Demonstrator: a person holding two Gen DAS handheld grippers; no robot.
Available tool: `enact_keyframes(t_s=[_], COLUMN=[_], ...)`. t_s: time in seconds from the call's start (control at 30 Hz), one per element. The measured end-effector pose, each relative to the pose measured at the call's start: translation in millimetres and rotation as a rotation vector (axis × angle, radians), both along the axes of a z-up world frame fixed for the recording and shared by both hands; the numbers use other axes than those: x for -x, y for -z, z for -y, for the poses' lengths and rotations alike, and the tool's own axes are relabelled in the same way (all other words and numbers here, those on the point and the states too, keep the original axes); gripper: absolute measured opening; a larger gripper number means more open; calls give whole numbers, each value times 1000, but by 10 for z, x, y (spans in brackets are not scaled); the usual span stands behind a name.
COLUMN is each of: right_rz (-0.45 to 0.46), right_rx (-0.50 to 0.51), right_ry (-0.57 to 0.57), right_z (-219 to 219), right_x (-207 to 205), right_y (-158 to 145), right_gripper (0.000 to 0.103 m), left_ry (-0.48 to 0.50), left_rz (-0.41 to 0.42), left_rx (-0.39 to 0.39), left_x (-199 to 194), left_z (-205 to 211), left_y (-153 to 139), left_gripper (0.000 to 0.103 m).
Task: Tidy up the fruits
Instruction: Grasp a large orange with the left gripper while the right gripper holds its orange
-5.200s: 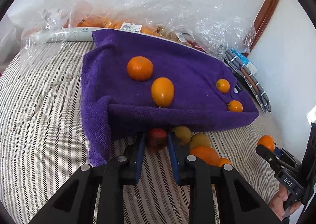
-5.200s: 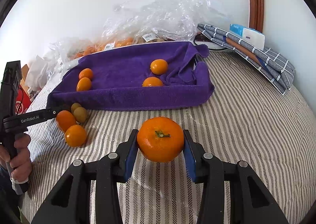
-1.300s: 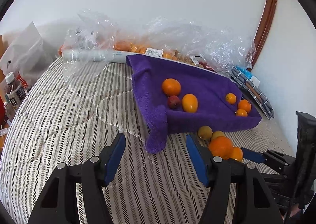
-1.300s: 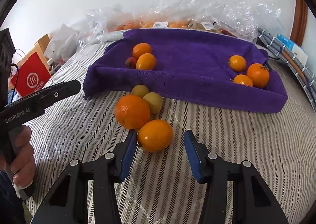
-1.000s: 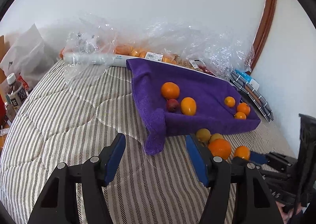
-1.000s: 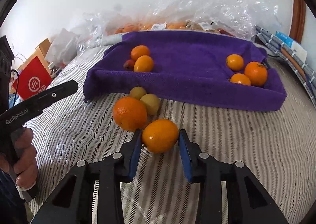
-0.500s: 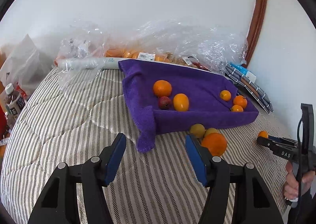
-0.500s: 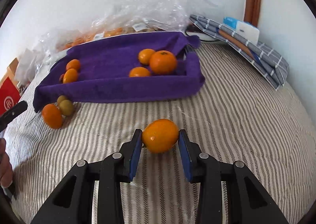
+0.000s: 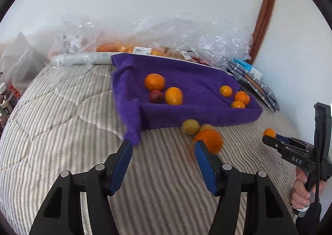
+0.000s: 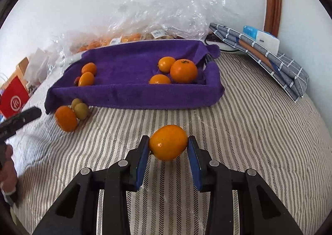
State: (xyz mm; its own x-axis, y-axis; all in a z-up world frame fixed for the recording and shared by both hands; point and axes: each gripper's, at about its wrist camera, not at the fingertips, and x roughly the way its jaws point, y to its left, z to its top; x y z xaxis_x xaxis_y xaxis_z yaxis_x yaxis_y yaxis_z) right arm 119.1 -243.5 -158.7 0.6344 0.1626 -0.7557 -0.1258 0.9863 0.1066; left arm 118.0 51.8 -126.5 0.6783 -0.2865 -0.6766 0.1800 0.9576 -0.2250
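An oval orange fruit (image 10: pixel 168 142) sits low in the middle of the right wrist frame, pinched between the two blue pads (image 10: pixel 142 157), above the striped bedding. Above it, a tray draped in purple towel (image 10: pixel 132 94) fills the centre: at its right end a large mandarin (image 10: pixel 183 70) touches two smaller ones (image 10: pixel 166 64), at its left end two orange fruits (image 10: pixel 86 79) and a dark red one (image 10: pixel 77 80) cluster. At the left, just outside the tray's corner, a big orange (image 10: pixel 66 118) touches two yellow-green fruits (image 10: pixel 81 111) on the bedding
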Motion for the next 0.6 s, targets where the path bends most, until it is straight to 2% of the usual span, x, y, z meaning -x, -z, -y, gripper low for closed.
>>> enact_keyframes(t_s=[0.07,0.2,0.33,0.43,0.47,0.53,0.6], right_rz=[15,30,25,11,12,15,16], right_rx=[-27,-56,-71,-92,-102,-114,-107], right_ry=[16,42,27,7,10,10,9], right_z=[59,123,123,128,138,152,134], right_x=[22,39,41,30,28,21,17], right_y=[-25,-51,-40,-2,-3,-11,-20], right_gripper=[37,37,37,37,37,37,37], left_ry=[23,30,14,9,11,26,28], left_rz=[0,-41,-77,-128,-140,-145,-144], left_rx=[-2,45,39,74,74,71,79], left_x=[14,-73,-201,-291,-309,-316,-313], left_z=[104,310,479,535,547,555,548], left_y=[-11,5,87,191,208,219,225], left_gripper=[59,61,61,60,59,43,39])
